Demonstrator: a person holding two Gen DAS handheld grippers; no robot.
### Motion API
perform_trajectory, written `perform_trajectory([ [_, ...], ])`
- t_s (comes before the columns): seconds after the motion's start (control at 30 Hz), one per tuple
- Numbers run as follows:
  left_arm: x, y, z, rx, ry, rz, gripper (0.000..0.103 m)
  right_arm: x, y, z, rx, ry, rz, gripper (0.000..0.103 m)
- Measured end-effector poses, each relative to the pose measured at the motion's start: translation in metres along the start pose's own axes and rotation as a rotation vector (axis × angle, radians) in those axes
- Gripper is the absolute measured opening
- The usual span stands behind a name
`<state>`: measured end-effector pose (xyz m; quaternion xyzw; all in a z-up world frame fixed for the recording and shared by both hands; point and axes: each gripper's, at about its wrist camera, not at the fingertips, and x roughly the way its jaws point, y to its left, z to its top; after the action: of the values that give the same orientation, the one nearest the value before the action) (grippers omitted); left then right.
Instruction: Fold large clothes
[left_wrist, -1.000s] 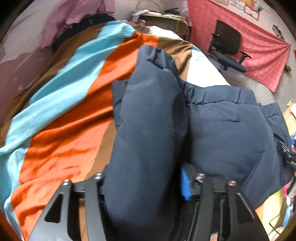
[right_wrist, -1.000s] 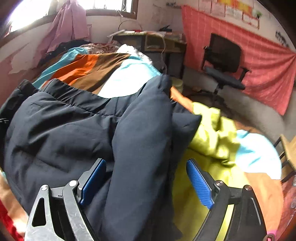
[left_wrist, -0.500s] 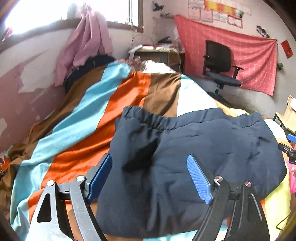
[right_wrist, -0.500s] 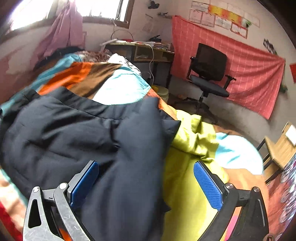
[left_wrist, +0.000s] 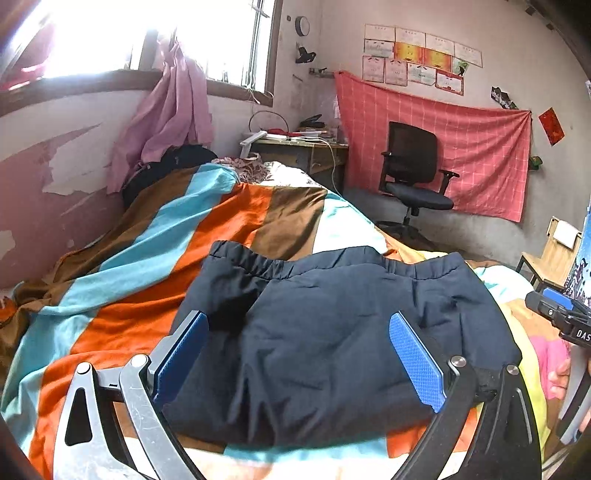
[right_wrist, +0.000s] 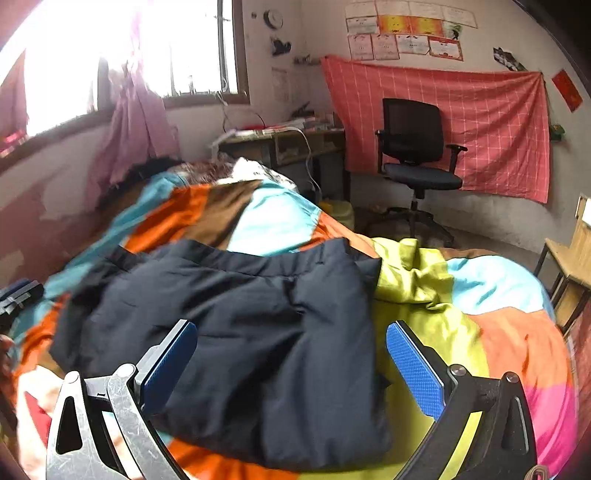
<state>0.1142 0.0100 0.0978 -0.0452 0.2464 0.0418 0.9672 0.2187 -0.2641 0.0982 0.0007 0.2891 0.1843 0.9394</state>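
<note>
One dark navy padded garment (left_wrist: 332, 332) lies folded on a bed covered by one striped bedspread (left_wrist: 155, 266) in orange, brown, light blue and white bands, with yellow-green and pink patches toward the right side. The garment's gathered elastic hem runs along its far edge, away from both cameras.

Two handheld grippers are in view. The left gripper (left_wrist: 299, 354) hovers above the near left part of the garment; its jaws have just been opening and now stand spread wide, with two blue pads (left_wrist: 417, 362) visible. The cloth lies below and beyond them, not pinched. The right gripper (right_wrist: 291, 365) hovers over the near right part of the same garment, its jaws have also just been opening and are now spread wide, and nothing is clamped between its blue pads; the garment's right edge falls between the two fingers, with yellow-green bedspread under the right finger. At the right edge of the left camera's view, the right gripper's tip and part of a hand (left_wrist: 561, 376) show beside the garment.

Beyond the bed stand one black office chair (left_wrist: 413, 173), one cluttered wooden desk (left_wrist: 303, 147), one red checked cloth (left_wrist: 480, 147) pinned to the wall, and one pink curtain (left_wrist: 170, 114) below a bright window (left_wrist: 129, 37)
</note>
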Motion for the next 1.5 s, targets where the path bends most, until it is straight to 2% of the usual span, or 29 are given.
perform_trajectory([
  [0.13,-0.023,-0.007,-0.003,0.001,-0.038,0.016,0.096,-0.022,0.011,-0.004,0.018,-0.055,0.033,0.103],
  [0.57,-0.071,-0.013,-0.022,-0.013,-0.075,0.013,0.097,-0.085,0.048,-0.016,-0.016,-0.159,0.04,0.103],
  [0.7,-0.084,-0.014,-0.03,-0.008,-0.08,0.018,0.097,-0.098,0.053,-0.023,-0.003,-0.171,0.04,0.103],
  [0.83,-0.092,-0.015,-0.042,-0.019,-0.066,-0.009,0.098,-0.11,0.061,-0.034,0.01,-0.173,0.038,0.103],
  [1.07,-0.106,-0.017,-0.055,-0.006,-0.075,0.003,0.098,-0.127,0.077,-0.052,0.011,-0.171,0.039,0.103],
  [1.5,-0.11,-0.01,-0.081,-0.005,-0.039,0.022,0.098,-0.141,0.095,-0.081,-0.014,-0.177,0.007,0.103],
])
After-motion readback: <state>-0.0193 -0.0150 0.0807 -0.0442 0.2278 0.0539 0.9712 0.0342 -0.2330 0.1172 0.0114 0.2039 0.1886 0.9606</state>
